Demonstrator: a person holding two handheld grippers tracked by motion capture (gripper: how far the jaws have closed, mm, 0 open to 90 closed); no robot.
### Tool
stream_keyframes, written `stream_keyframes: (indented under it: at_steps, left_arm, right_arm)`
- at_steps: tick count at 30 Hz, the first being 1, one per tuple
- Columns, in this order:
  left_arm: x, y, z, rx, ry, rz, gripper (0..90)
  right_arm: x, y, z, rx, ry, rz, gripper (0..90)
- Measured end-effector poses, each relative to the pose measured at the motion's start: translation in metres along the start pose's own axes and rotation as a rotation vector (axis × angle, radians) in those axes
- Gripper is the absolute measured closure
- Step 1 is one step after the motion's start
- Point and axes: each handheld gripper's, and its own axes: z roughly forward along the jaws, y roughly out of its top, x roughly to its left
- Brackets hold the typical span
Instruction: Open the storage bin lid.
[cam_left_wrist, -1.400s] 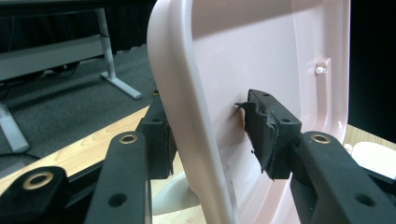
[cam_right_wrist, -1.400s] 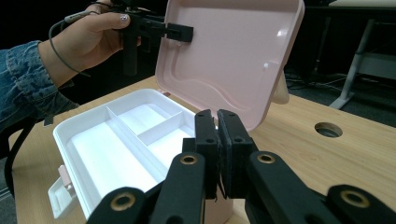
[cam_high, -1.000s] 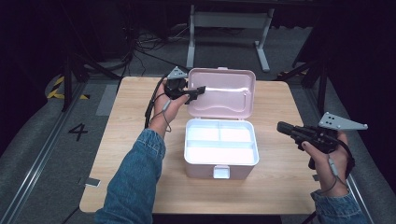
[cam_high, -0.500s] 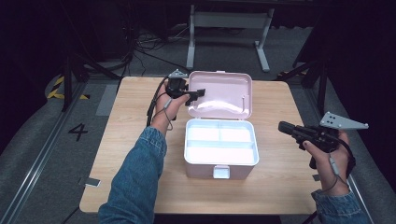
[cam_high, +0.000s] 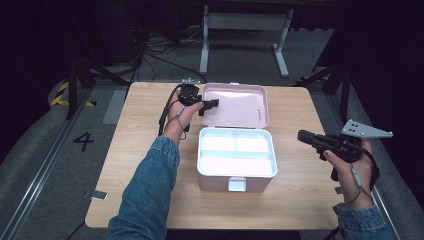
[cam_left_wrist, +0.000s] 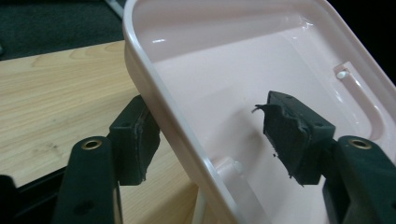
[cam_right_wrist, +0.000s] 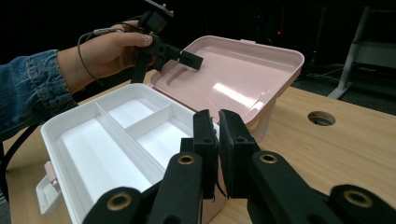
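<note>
Left gripper (cam_high: 206, 105) straddles the open pink lid (cam_high: 235, 105) rim with jaws wide, so it should close squarely on the edge before swinging; box (cam_high: 237, 159) sits mid-table (cam_high: 140, 145); right gripper (cam_high: 306, 136), jaws nearly closed and empty, hovers clear right.

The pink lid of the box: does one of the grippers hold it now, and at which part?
Nothing is clamped. The left gripper is open, its jaws straddling the left rim of the lid without closing on it. The right gripper is shut and empty.
</note>
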Motion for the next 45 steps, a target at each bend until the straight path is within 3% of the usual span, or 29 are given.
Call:
stream_keyframes:
  at_steps: [3, 7, 12, 21, 29, 41, 45]
  left_arm:
    - [0.002, -0.001, -0.001, 0.006, 0.03, -0.004, 31.7]
    - [0.004, 0.0, -0.006, -0.025, 0.053, -0.021, 28.5]
    - [-0.001, 0.005, -0.02, -0.064, 0.066, -0.009, 26.3]
    - [-0.022, 0.013, -0.064, -0.122, 0.06, 0.071, 25.8]
    - [-0.041, 0.007, -0.111, -0.162, 0.048, 0.125, 25.6]
    - [-0.061, -0.008, -0.153, -0.143, 0.037, 0.196, 24.1]
    - [-0.066, -0.016, -0.162, -0.116, 0.035, 0.221, 23.8]
  right_arm:
    - [0.0, 0.0, -0.001, 0.001, 0.001, 0.004, 85.6]
    - [0.0, 0.0, 0.0, -0.002, 0.004, 0.011, 84.7]
    - [-0.001, 0.001, 0.001, -0.012, 0.001, 0.016, 82.8]
    - [-0.006, 0.005, 0.009, -0.014, 0.004, 0.023, 78.8]
    - [-0.01, 0.009, 0.015, -0.015, 0.008, 0.028, 76.3]
    - [-0.016, 0.007, 0.014, -0.006, -0.003, 0.044, 73.5]
    - [-0.018, 0.006, 0.014, 0.0, -0.011, 0.048, 72.0]
